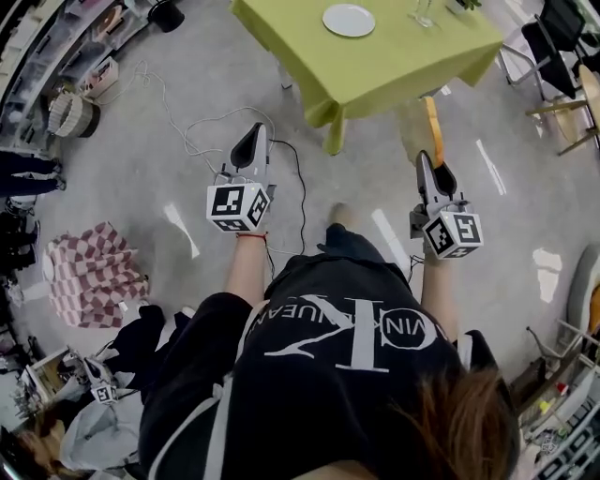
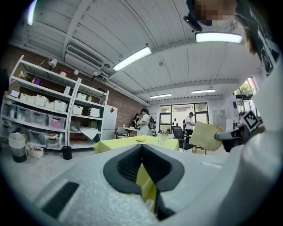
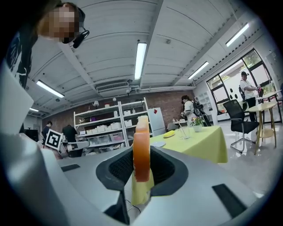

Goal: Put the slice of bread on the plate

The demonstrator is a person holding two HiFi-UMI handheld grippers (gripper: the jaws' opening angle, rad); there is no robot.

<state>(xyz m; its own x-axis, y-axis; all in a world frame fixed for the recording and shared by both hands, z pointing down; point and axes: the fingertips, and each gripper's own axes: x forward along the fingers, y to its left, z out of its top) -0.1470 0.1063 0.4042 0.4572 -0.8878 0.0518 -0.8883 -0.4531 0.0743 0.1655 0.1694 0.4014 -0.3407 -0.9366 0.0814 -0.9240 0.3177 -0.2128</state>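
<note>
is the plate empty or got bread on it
Empty: the plate is bare; the bread slice is clamped in the right tool.

Hidden, cropped or illegible items:

- Slice of bread (image 1: 432,127): edge-on in the head view and the right gripper view, so neither face shows there. Its lower end is buried between the jaws of the right gripper (image 1: 428,167).
- Table (image 1: 394,56): far side cut off by the head view's top edge.
- Glass (image 1: 424,11): base and stem only (the bowl lies beyond the frame).
- Chair (image 1: 562,47): cropped by the right edge.
- Yellow thing (image 3: 169,133) on the table, right gripper view: too small to name.
- Boxes (image 3: 101,130) on the shelves: contents not visible.
- Plate (image 3: 158,144): a thin sliver at this angle, surface unreadable.
</note>
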